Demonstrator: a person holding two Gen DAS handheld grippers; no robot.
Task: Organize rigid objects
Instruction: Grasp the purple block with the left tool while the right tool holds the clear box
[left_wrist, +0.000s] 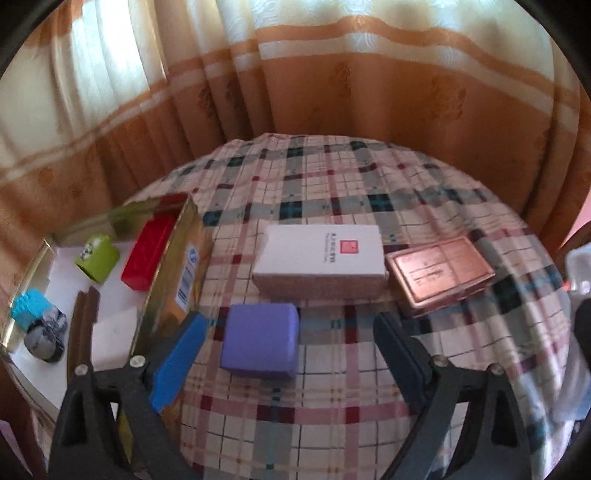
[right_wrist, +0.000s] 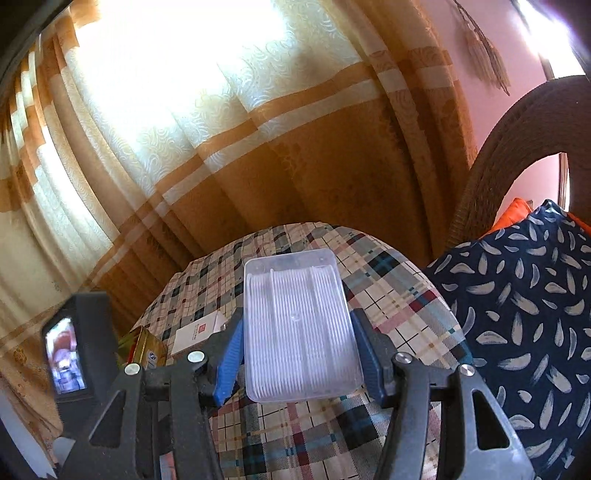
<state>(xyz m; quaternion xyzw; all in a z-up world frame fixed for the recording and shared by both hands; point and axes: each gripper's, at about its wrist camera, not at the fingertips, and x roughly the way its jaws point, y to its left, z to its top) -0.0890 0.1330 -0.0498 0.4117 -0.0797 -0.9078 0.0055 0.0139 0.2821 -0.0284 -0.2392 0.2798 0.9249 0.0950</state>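
My left gripper (left_wrist: 291, 350) has its fingers spread wide, straddling a purple block (left_wrist: 260, 339) on the plaid tablecloth (left_wrist: 332, 406) without touching it. Beyond the block lie a white box (left_wrist: 320, 254) and, just beside it on the right, a copper-coloured tin (left_wrist: 441, 278). To the left stands an open gold storage box (left_wrist: 173, 280) containing a red block (left_wrist: 147, 253), a green cup (left_wrist: 98, 258) and a blue block (left_wrist: 27, 308). My right gripper (right_wrist: 297, 354) grips a clear plastic case (right_wrist: 299, 328) between its two fingers, above the cloth.
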